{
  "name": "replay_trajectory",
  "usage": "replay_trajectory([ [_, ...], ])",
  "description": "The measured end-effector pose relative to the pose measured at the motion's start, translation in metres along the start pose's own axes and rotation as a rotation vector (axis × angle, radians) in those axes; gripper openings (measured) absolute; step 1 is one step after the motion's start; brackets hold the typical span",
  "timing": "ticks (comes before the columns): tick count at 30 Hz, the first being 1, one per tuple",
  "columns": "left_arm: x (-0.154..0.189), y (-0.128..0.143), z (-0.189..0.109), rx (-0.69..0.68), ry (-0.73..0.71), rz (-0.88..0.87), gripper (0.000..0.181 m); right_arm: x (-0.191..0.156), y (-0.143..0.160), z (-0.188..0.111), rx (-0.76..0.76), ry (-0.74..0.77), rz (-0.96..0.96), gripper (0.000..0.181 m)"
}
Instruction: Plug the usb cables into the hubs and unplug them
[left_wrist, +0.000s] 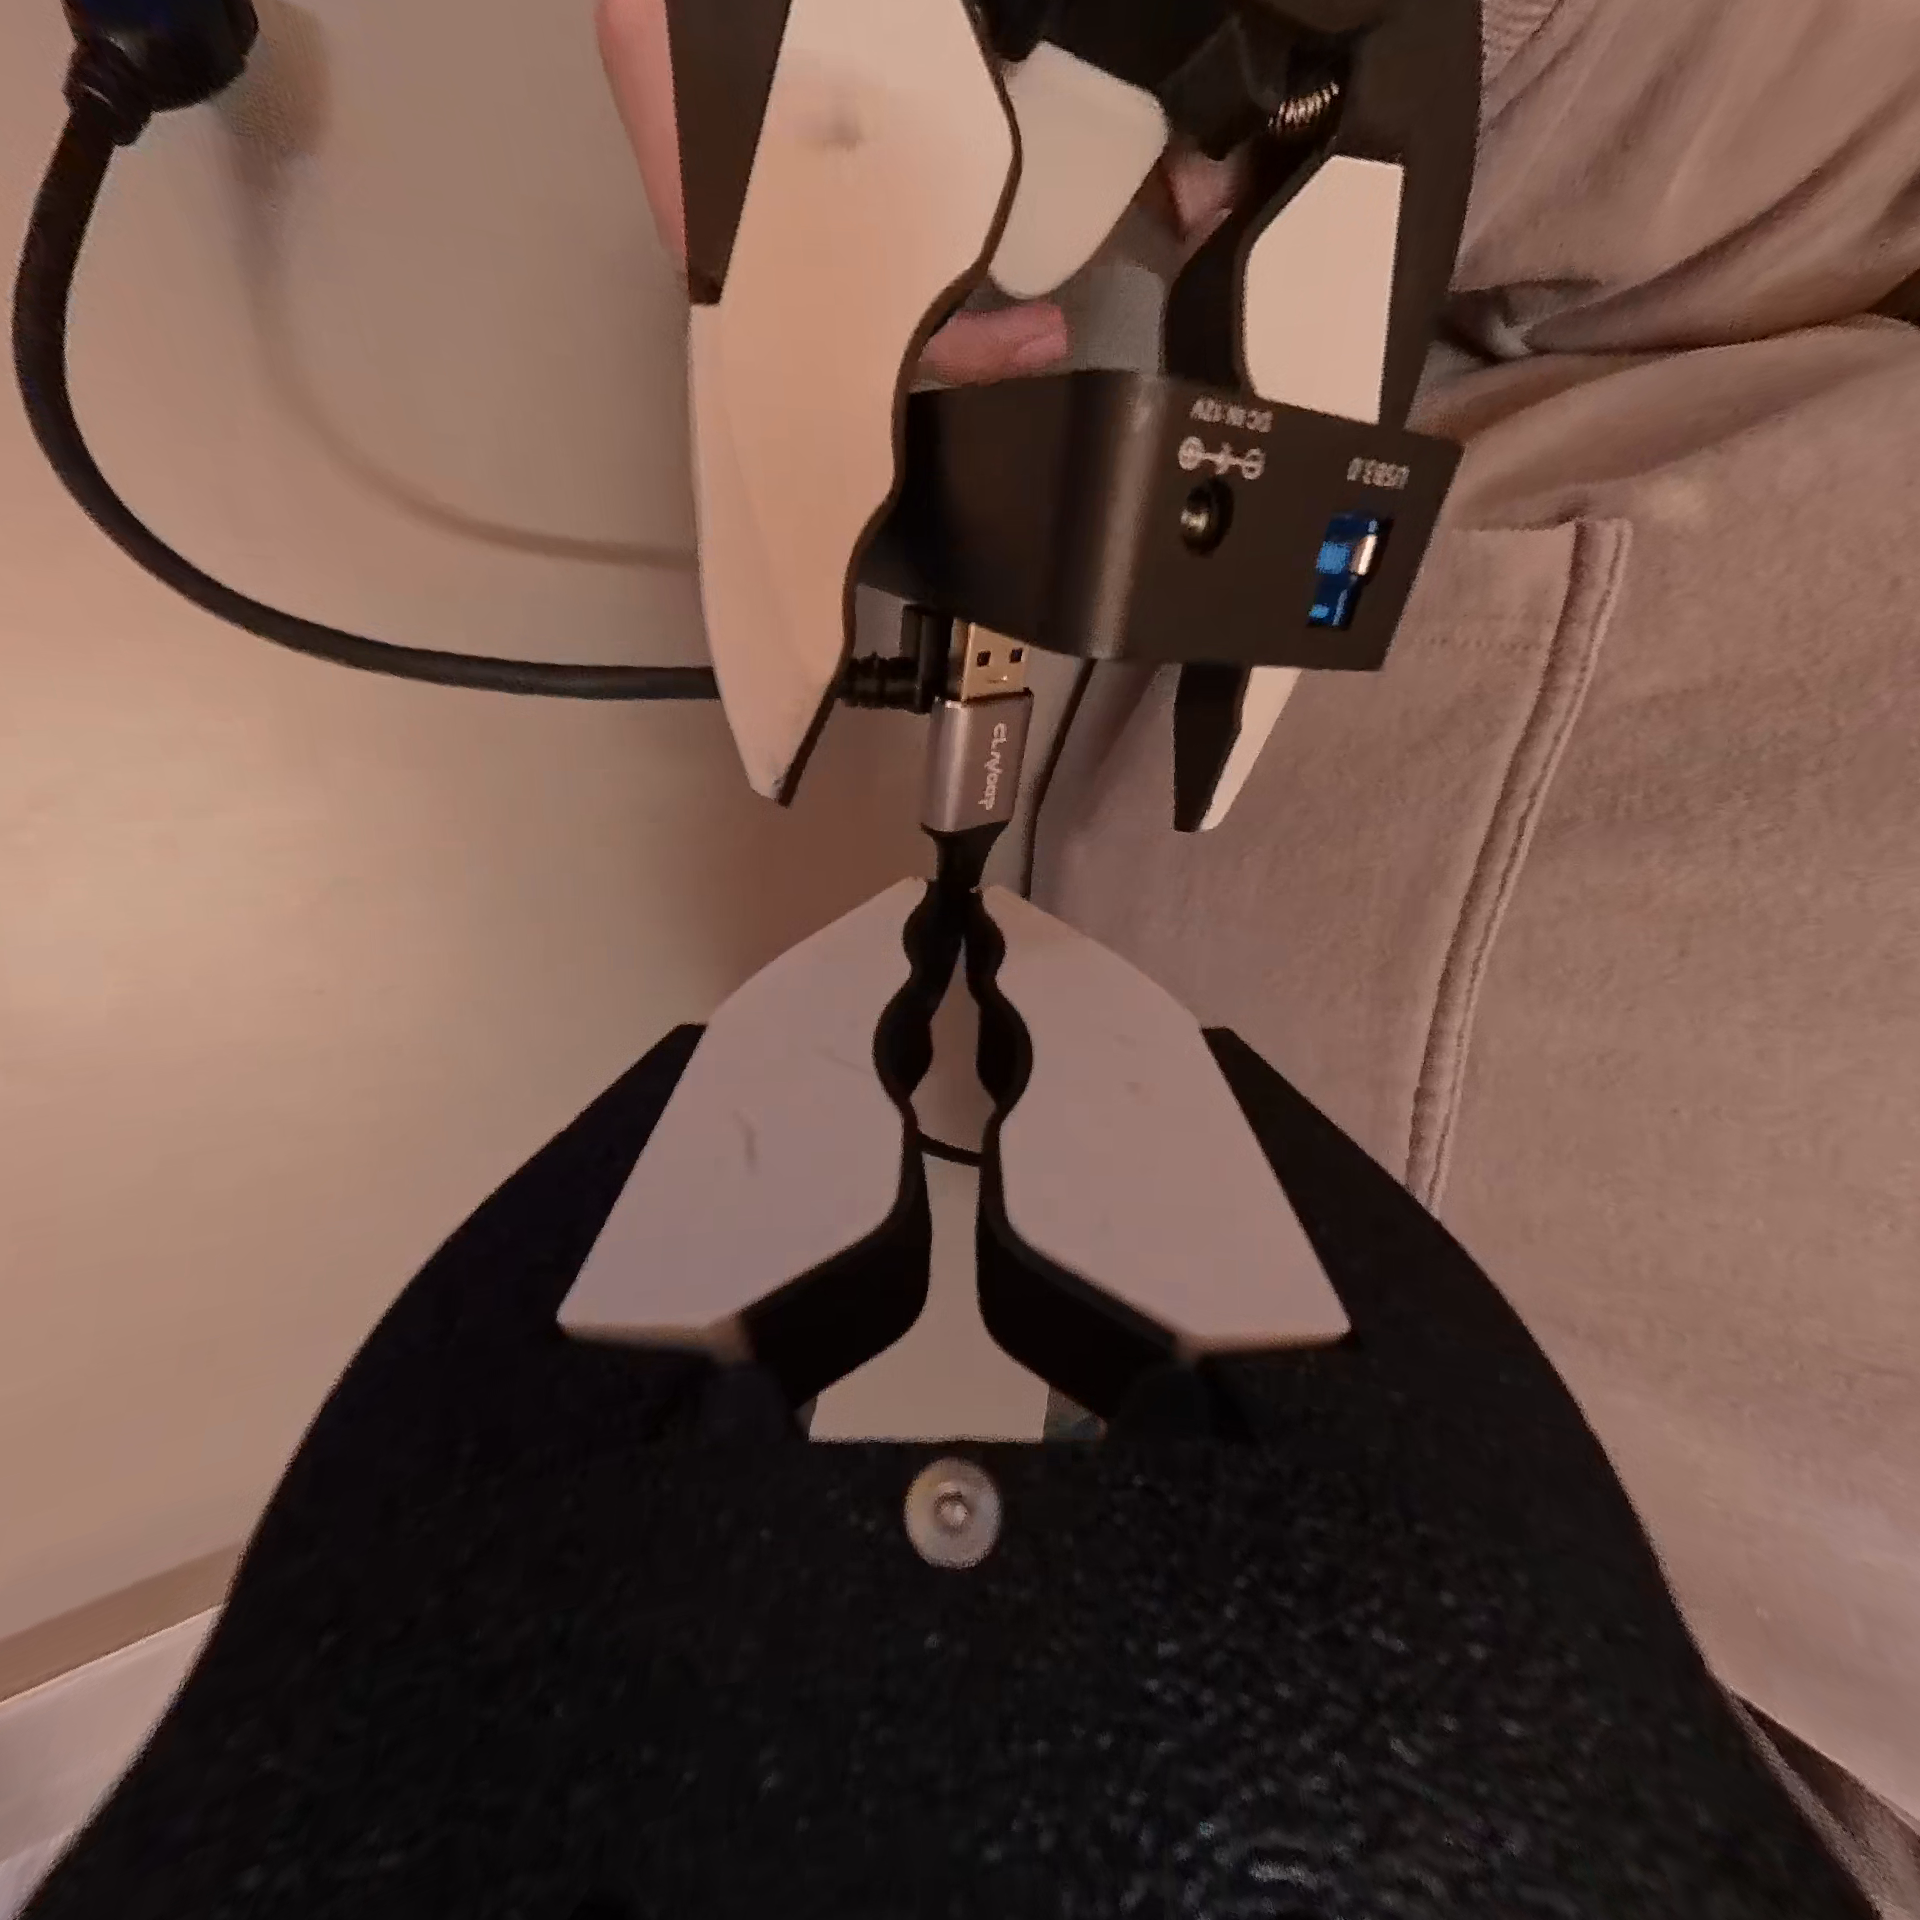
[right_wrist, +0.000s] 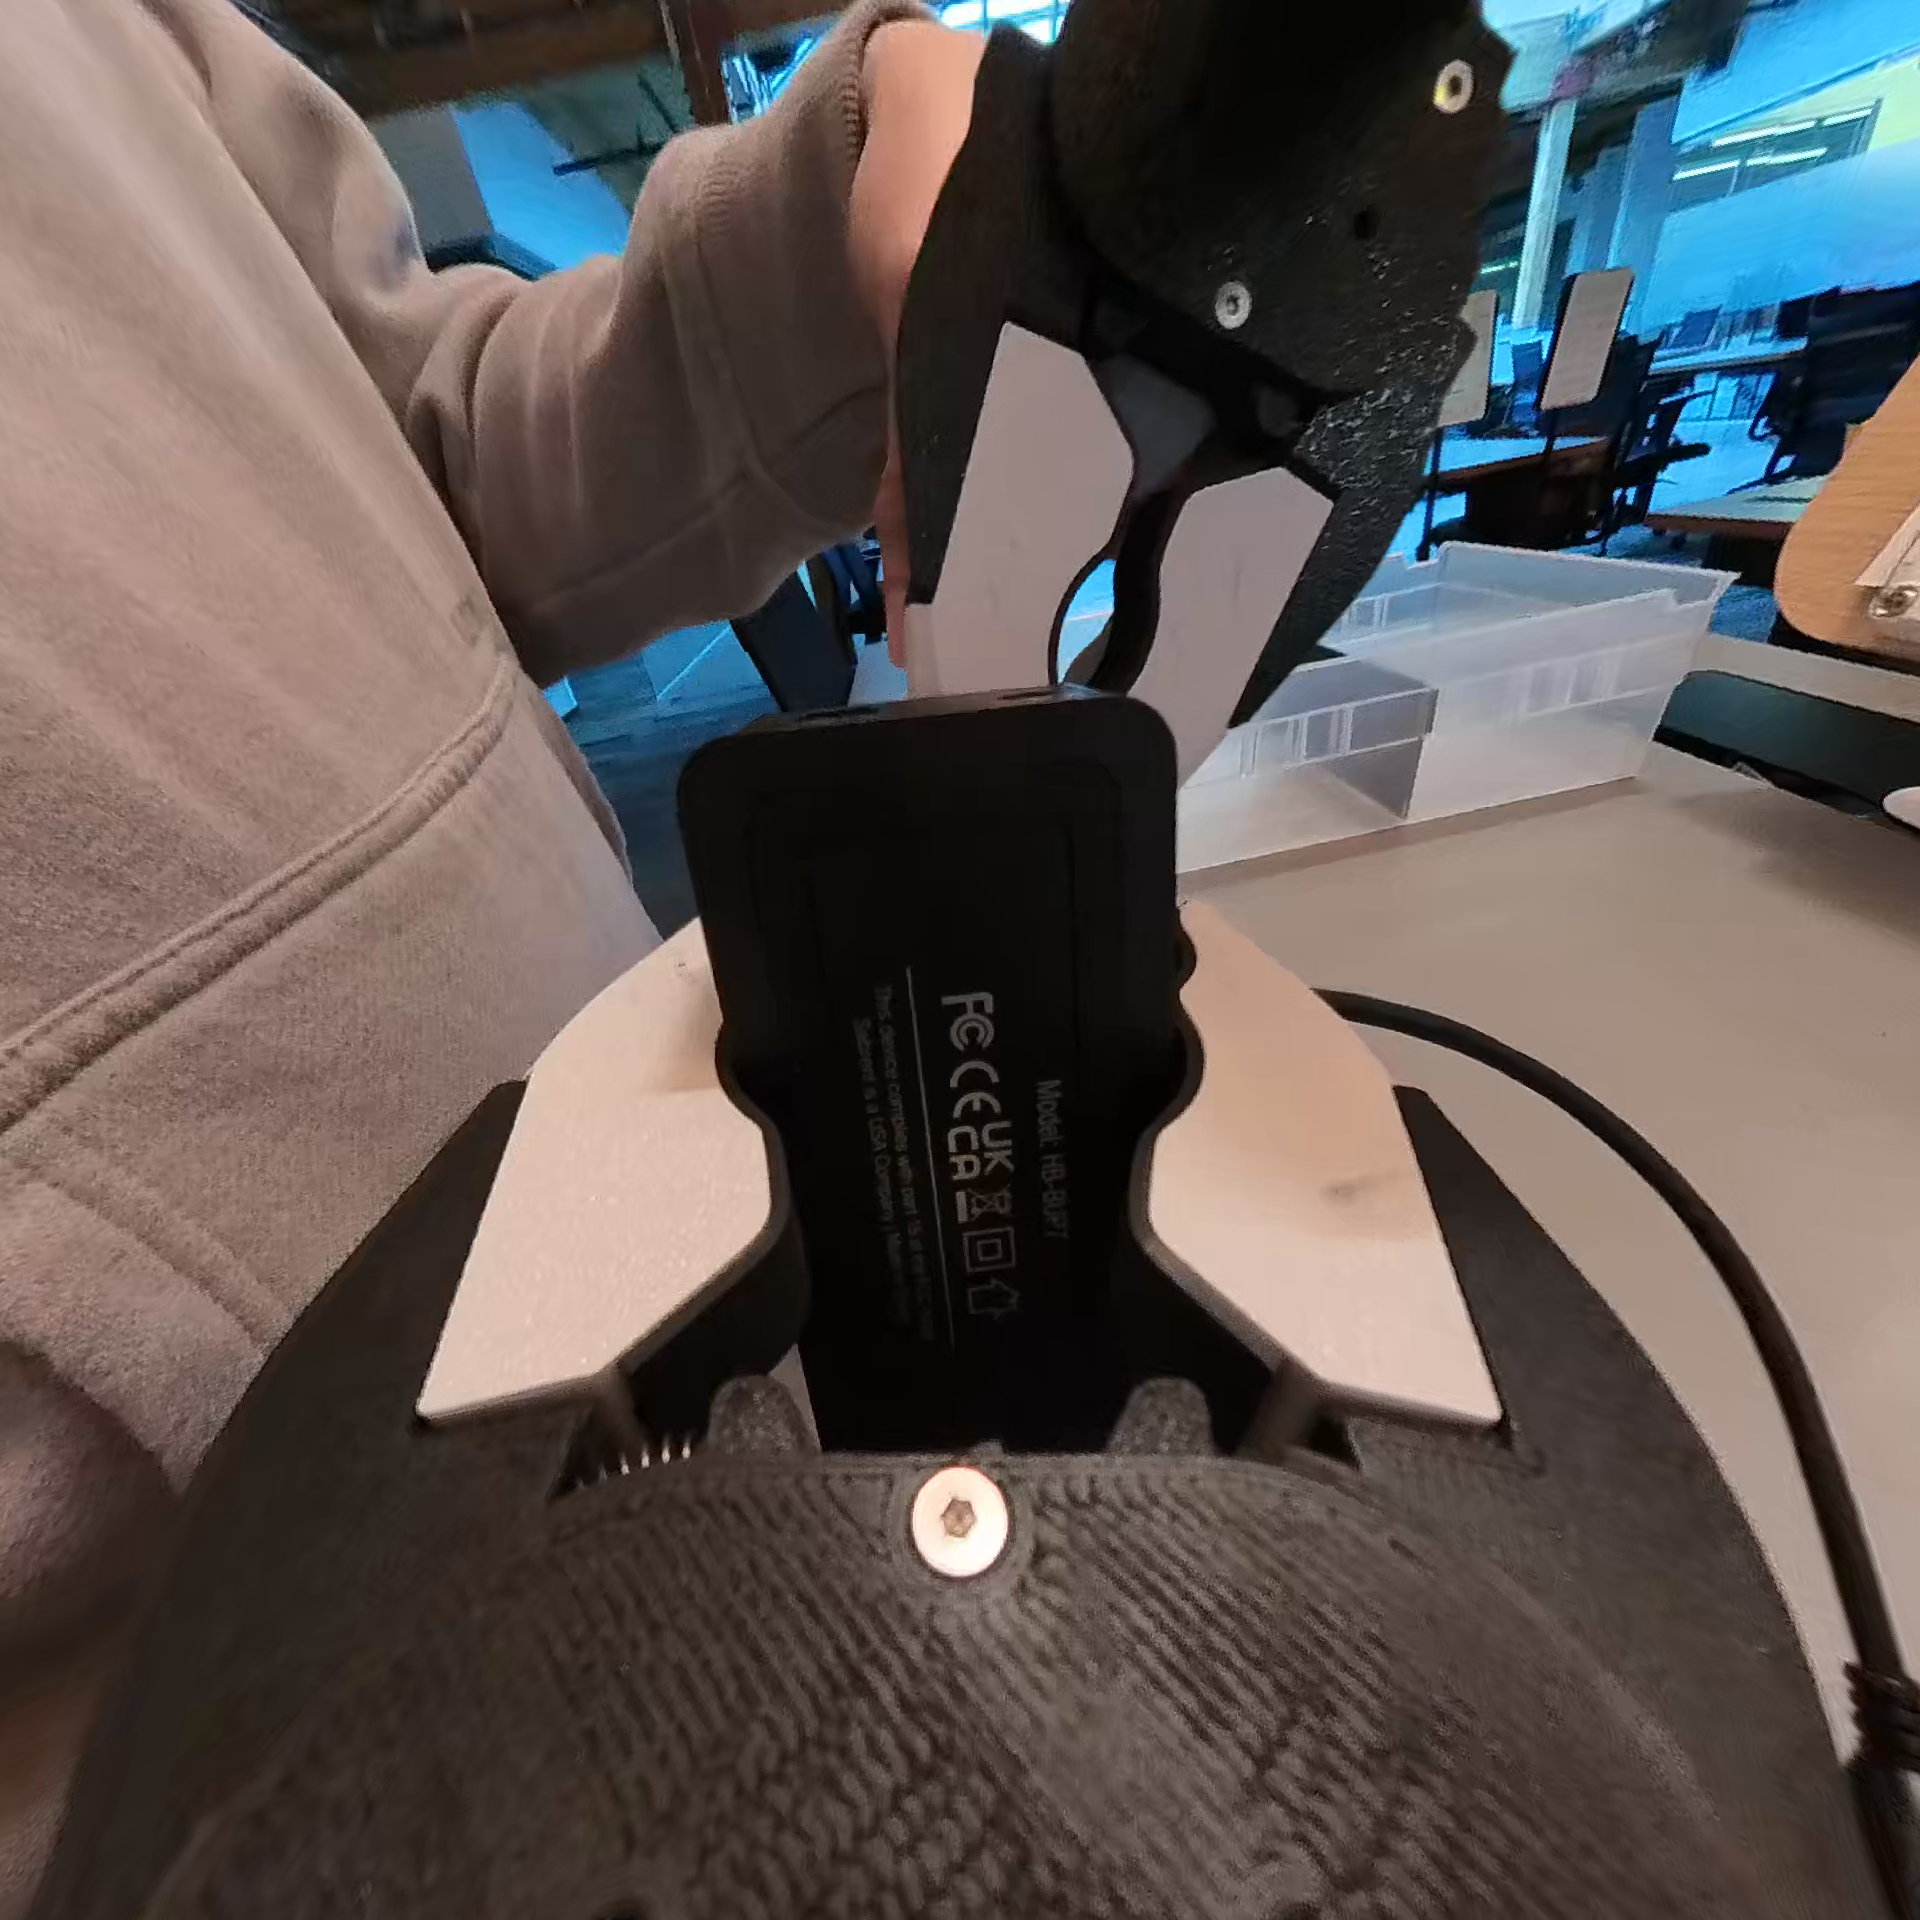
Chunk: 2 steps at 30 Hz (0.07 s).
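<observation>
Held off the tabletop (right_wrist: 1558, 987), both task things, with free air on every side but the person's beige sweatshirt (left_wrist: 1662, 727) close on one flank. Left gripper (left_wrist: 951, 914) pressed together on the braided black cable (left_wrist: 951, 997) just behind the grey plug housing (left_wrist: 977, 769), tips nearly meeting around it. Gold USB plug (left_wrist: 992, 657) bare and fully visible, pointing away from the left camera up toward the underside edge of the black hub (left_wrist: 1143, 520), close beneath it but not seated; long axis of plug and cable running straight along the left fingers. Right gripper (right_wrist: 951, 1039) pinching the hub (right_wrist: 935, 987) across its narrow sides, the flat printed back face turned to the right camera, the hub's long axis running along the fingers and away from the lens, its far end just under the left gripper (right_wrist: 1081, 665). On the hub's end face in the left view, one round socket (left_wrist: 1205, 511) and one blue port (left_wrist: 1345, 566). Counted: two grippers, one hub, one braided cable, one thicker black cord (left_wrist: 208, 582) arcing from the hub's side, trailing over the tabletop in the right view (right_wrist: 1662, 1195). Beyond, near the table's far edge, a clear plastic bin (right_wrist: 1507, 675), well apart from the hub.
</observation>
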<state>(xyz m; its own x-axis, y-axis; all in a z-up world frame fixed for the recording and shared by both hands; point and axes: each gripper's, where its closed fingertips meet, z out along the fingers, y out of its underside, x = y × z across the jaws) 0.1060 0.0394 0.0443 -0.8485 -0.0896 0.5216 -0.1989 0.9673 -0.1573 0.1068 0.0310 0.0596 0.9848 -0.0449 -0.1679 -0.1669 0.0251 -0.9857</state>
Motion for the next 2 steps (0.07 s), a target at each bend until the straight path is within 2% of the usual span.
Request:
replay_trajectory([
  [1,-0.0009,-0.0006,-0.0007,-0.002,-0.002,-0.005,0.002,0.0012,0.0002,-0.0002,-0.003,0.006,0.000,0.072],
  [2,-0.0013,-0.0018,-0.0014,0.001,-0.004,-0.004,0.002,0.0024,0.0006,-0.0007,-0.006,0.015,-0.003,0.072],
])
